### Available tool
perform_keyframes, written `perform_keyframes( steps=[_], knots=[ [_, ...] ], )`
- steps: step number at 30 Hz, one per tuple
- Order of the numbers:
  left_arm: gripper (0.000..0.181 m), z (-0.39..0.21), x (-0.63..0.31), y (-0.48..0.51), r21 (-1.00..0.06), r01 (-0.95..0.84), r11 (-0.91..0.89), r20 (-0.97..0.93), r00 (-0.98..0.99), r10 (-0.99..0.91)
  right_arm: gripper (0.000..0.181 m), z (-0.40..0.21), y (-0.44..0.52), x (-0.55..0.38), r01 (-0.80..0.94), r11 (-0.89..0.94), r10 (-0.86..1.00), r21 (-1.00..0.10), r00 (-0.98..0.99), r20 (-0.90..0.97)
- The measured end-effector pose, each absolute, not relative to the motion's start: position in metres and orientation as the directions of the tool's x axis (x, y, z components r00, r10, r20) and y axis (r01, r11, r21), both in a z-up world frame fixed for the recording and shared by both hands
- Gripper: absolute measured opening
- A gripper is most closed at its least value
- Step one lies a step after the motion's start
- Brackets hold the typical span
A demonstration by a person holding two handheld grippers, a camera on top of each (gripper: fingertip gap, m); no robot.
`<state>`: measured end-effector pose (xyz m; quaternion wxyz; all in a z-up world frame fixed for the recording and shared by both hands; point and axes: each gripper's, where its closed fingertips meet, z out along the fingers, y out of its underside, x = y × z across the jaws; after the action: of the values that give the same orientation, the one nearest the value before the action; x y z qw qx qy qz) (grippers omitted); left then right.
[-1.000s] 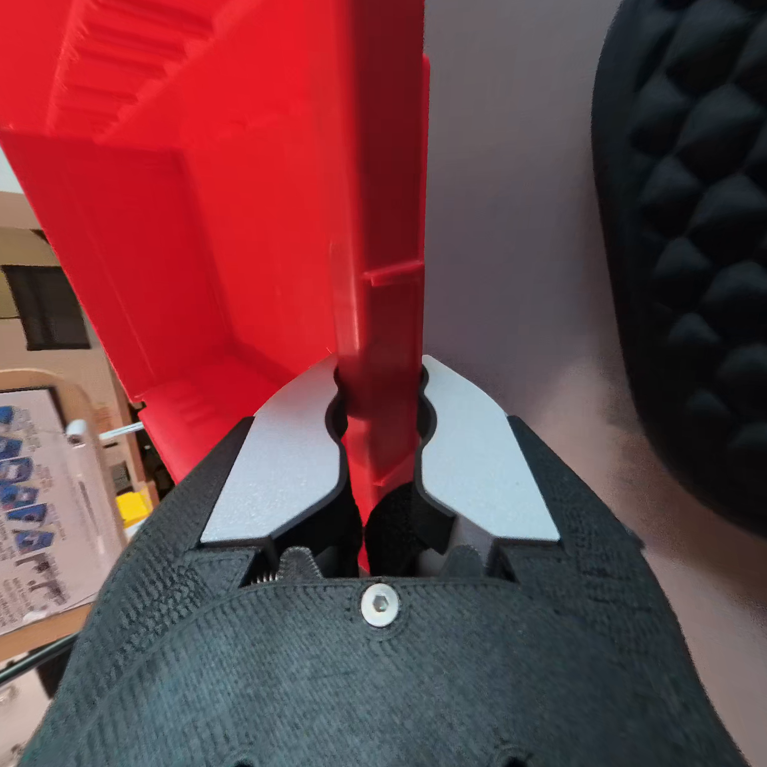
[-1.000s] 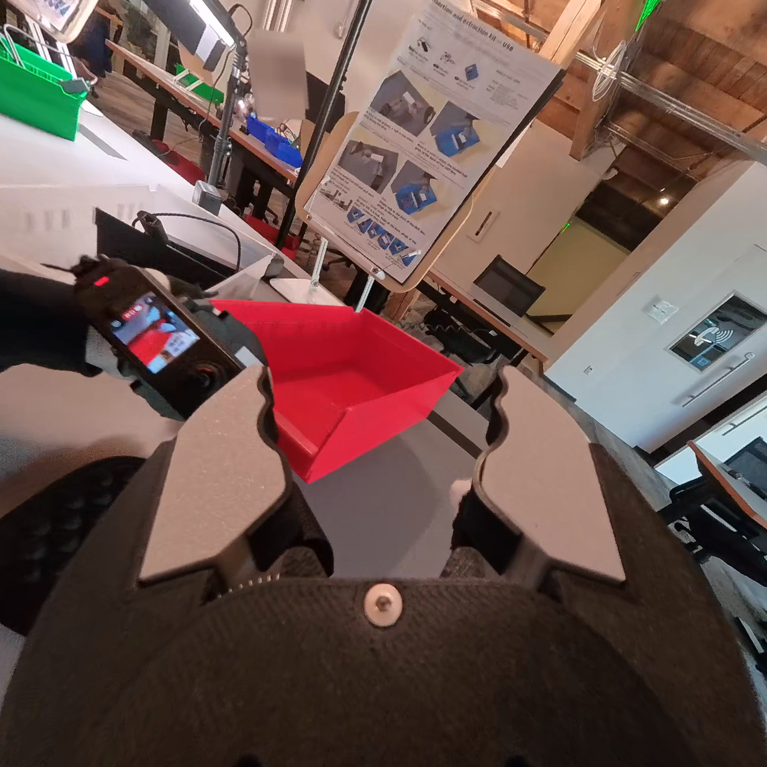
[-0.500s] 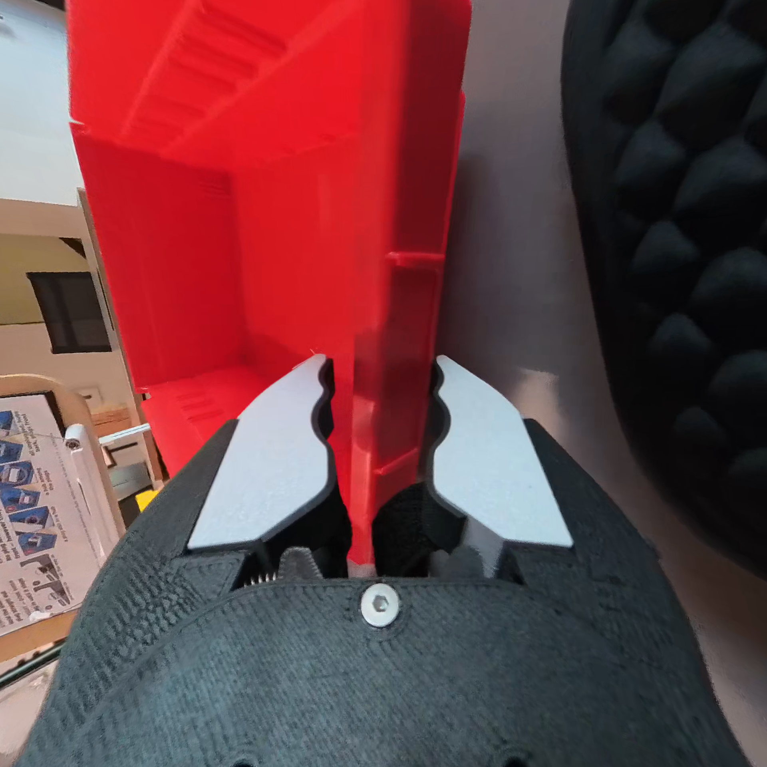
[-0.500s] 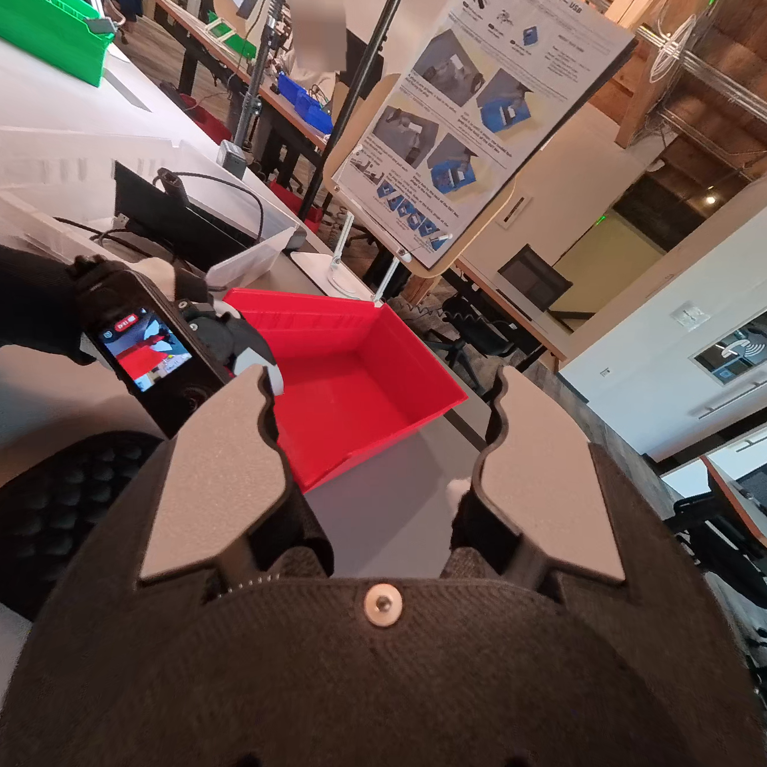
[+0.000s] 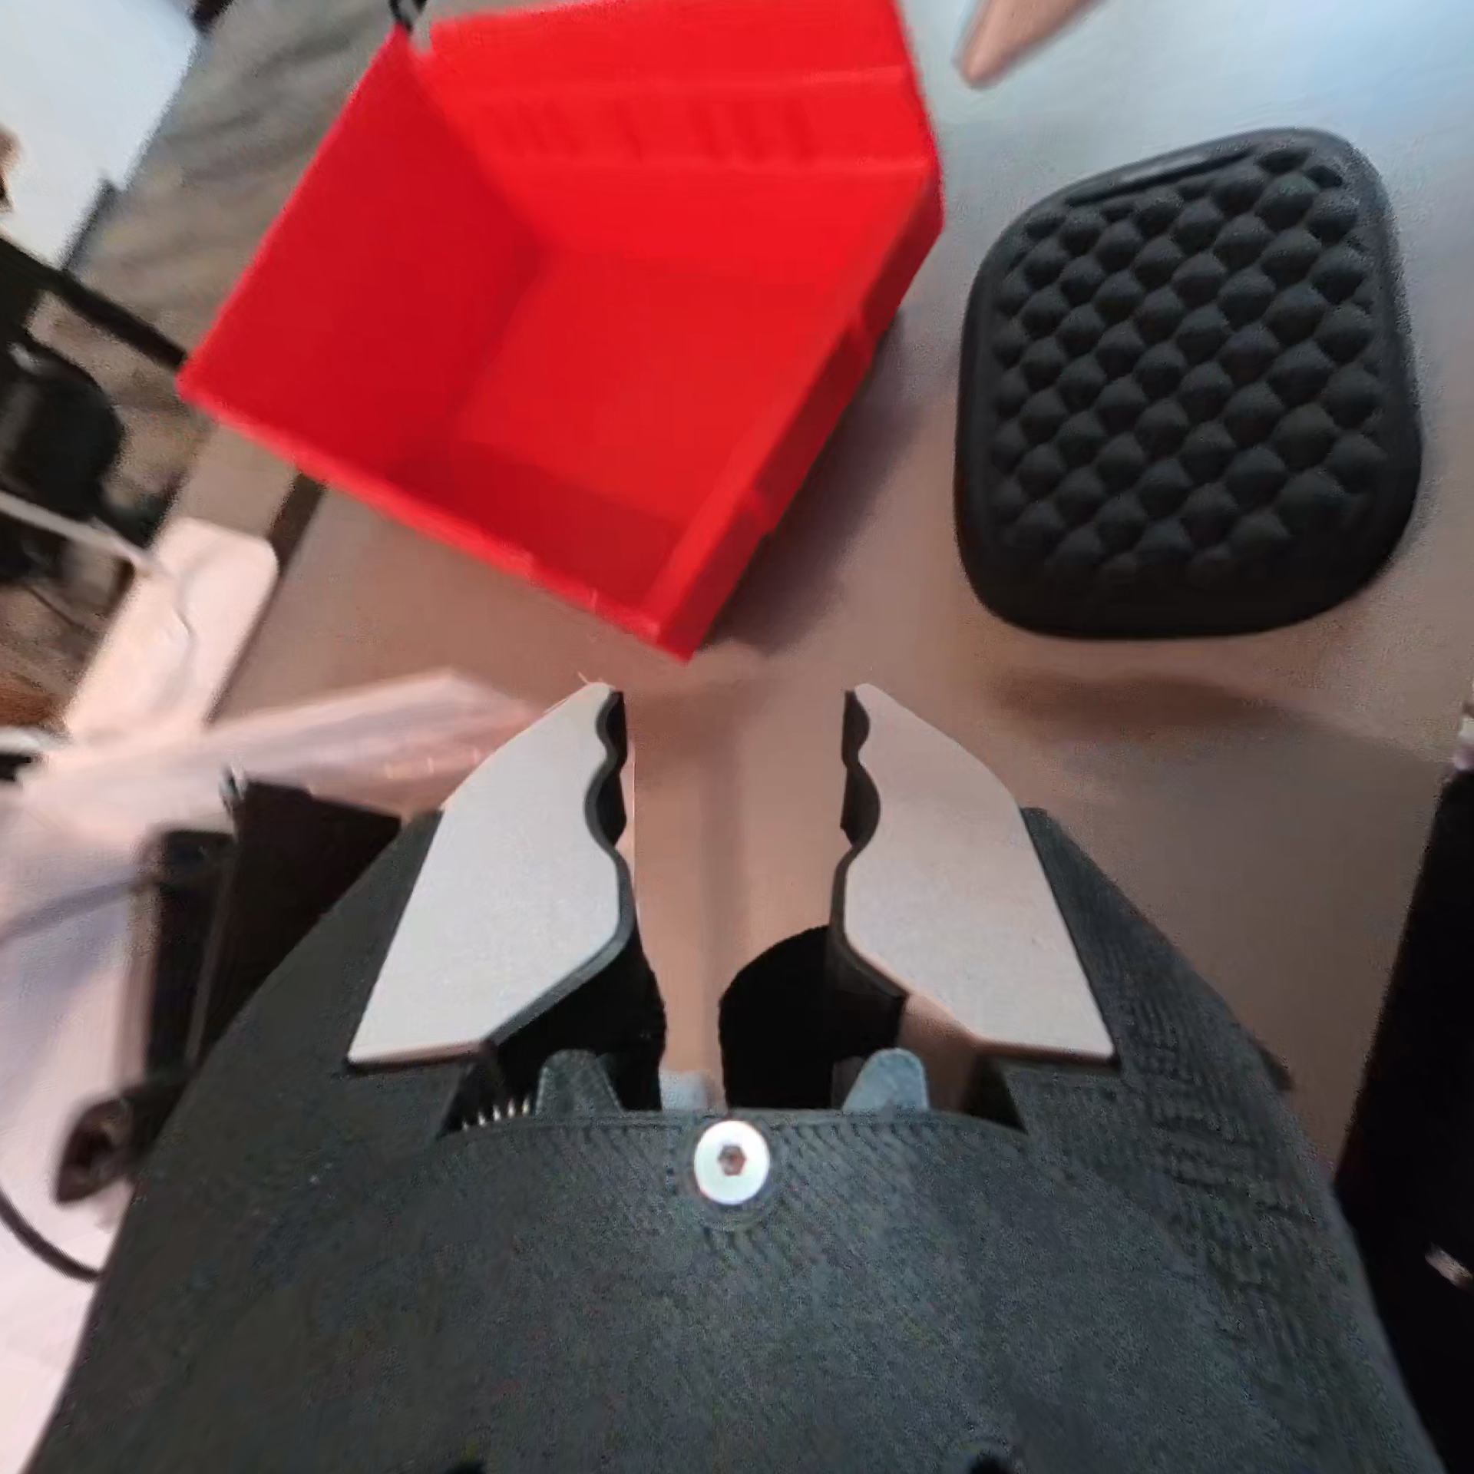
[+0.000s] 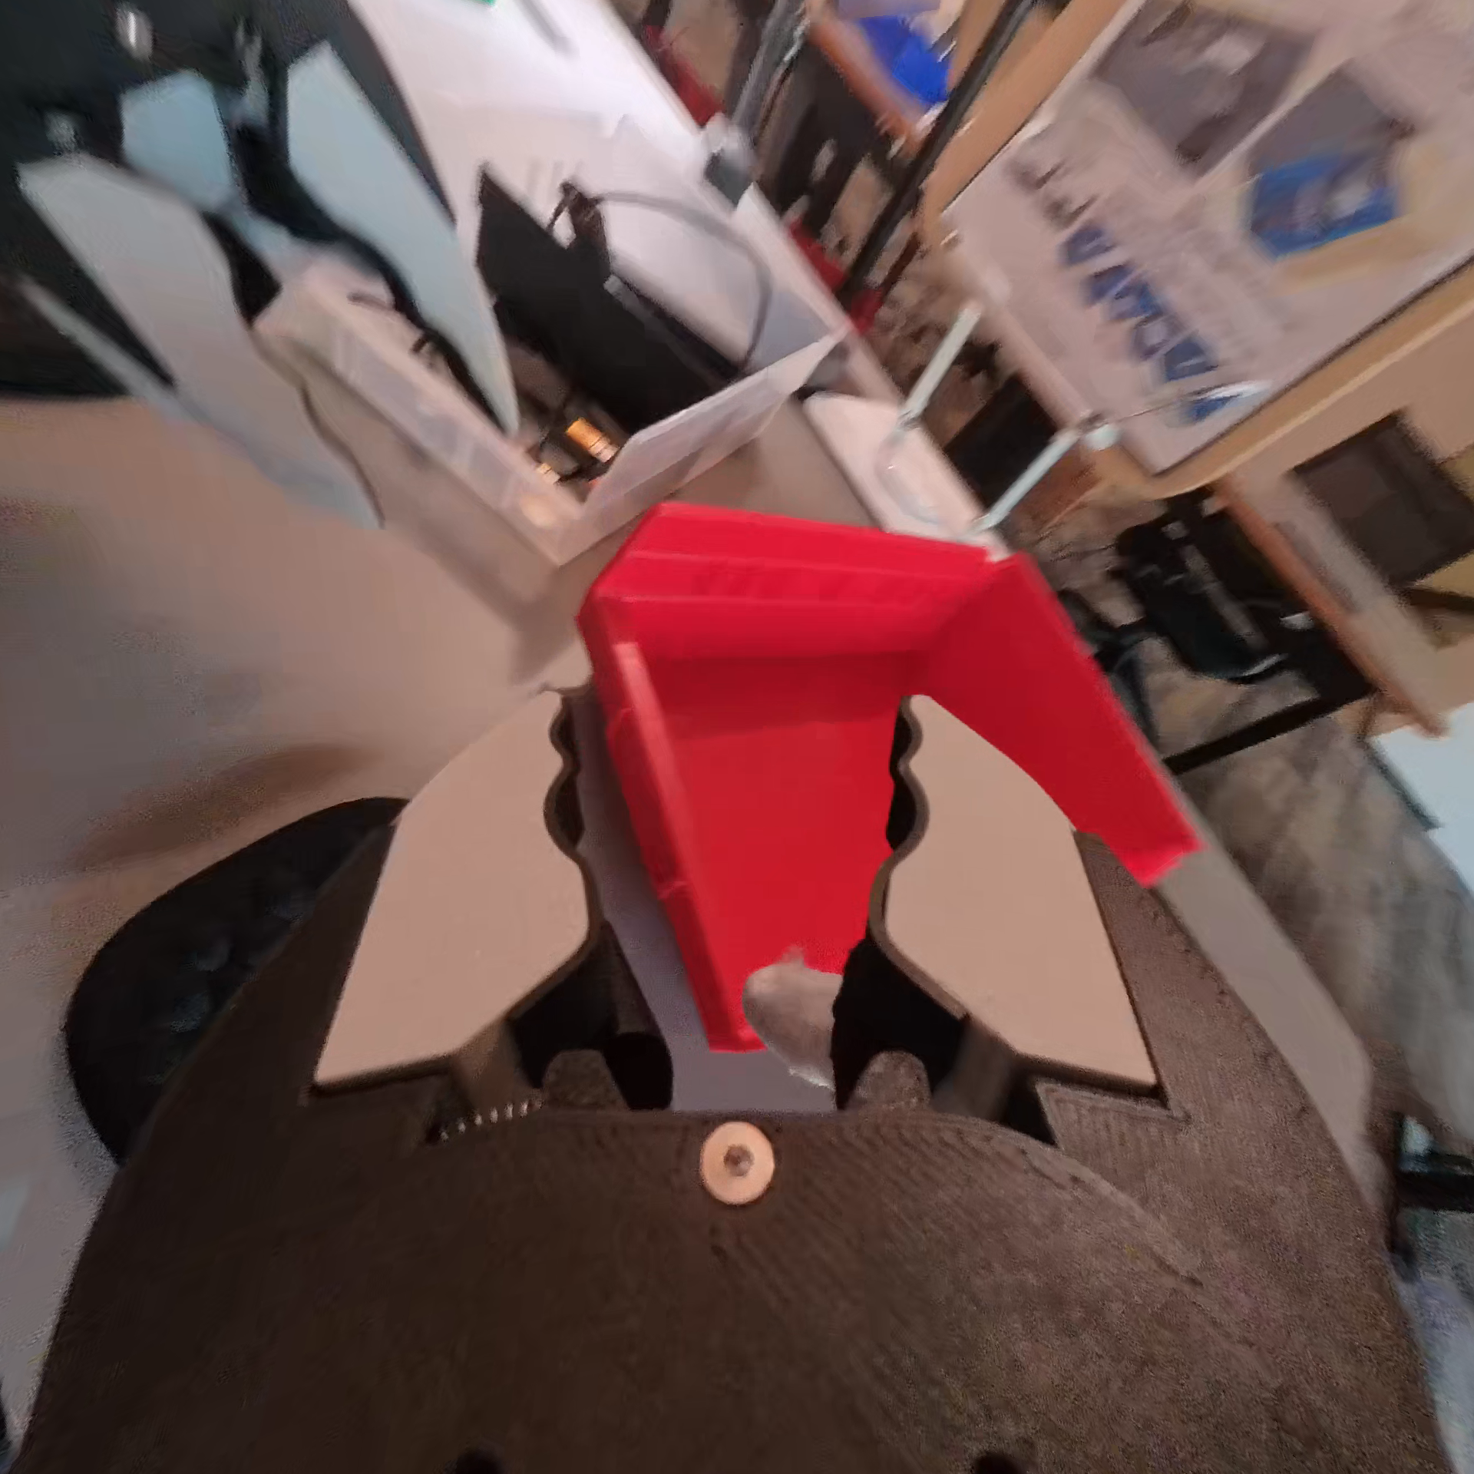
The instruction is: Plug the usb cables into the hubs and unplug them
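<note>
Left tongs [image 5: 734, 702] spread, gripping nothing; right tongs [image 6: 738, 710] spread too, over the empty red bin [image 5: 574, 319] on the bench [image 5: 1196, 798].

Both grippers held open, nothing gripped

The left gripper [image 5: 734, 702] is seen with its grey fingers [image 5: 510, 885] spread, tips pointing toward 12 o'clock, the gap between them bare. The right gripper [image 6: 738, 706] is likewise parted, its fingers [image 6: 1013, 893] wide and tips aimed toward 12 o'clock.
</note>
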<state>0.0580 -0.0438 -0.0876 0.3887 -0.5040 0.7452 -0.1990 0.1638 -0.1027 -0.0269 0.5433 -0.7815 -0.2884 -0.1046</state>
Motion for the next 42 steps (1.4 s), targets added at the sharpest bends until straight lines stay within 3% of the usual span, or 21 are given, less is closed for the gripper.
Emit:
perform_keyframes(
  steps=[5,10,12,14,28,42],
  knots=[
    [0.052,-0.124,0.017,0.015,-0.641,-0.722,0.258,-0.319,-0.055,-0.946,0.07,-0.1,-0.072,0.152,0.603,-0.492,0.466,-0.628,0.792,0.395],
    [0.049,-0.157,-0.002,0.049,-0.463,-0.849,0.254,-0.426,-0.039,-0.904,0.068,-0.15,-0.053,0.16,0.653,-0.607,0.497,-0.454,0.757,0.424],
    [0.038,-0.167,-0.012,0.062,-0.387,-0.887,0.251,-0.456,-0.053,-0.888,0.053,-0.161,-0.054,0.169,0.656,-0.637,0.499,-0.405,0.752,0.432],
    [0.03,-0.17,-0.016,0.062,-0.393,-0.881,0.263,-0.428,-0.078,-0.9,0.034,-0.161,-0.058,0.188,0.64,-0.67,0.462,-0.377,0.757,0.463],
    [0.037,-0.167,-0.123,0.134,-0.324,-0.937,0.133,-0.464,0.034,-0.885,0.041,-0.16,-0.135,0.288,0.442,-0.812,0.276,-0.381,0.866,0.417],
    [0.039,-0.166,-0.274,0.159,-0.257,-0.966,-0.02,-0.434,0.134,-0.891,0.043,-0.16,-0.253,0.349,0.122,-0.903,-0.027,-0.412,0.941,0.338]
  ],
)
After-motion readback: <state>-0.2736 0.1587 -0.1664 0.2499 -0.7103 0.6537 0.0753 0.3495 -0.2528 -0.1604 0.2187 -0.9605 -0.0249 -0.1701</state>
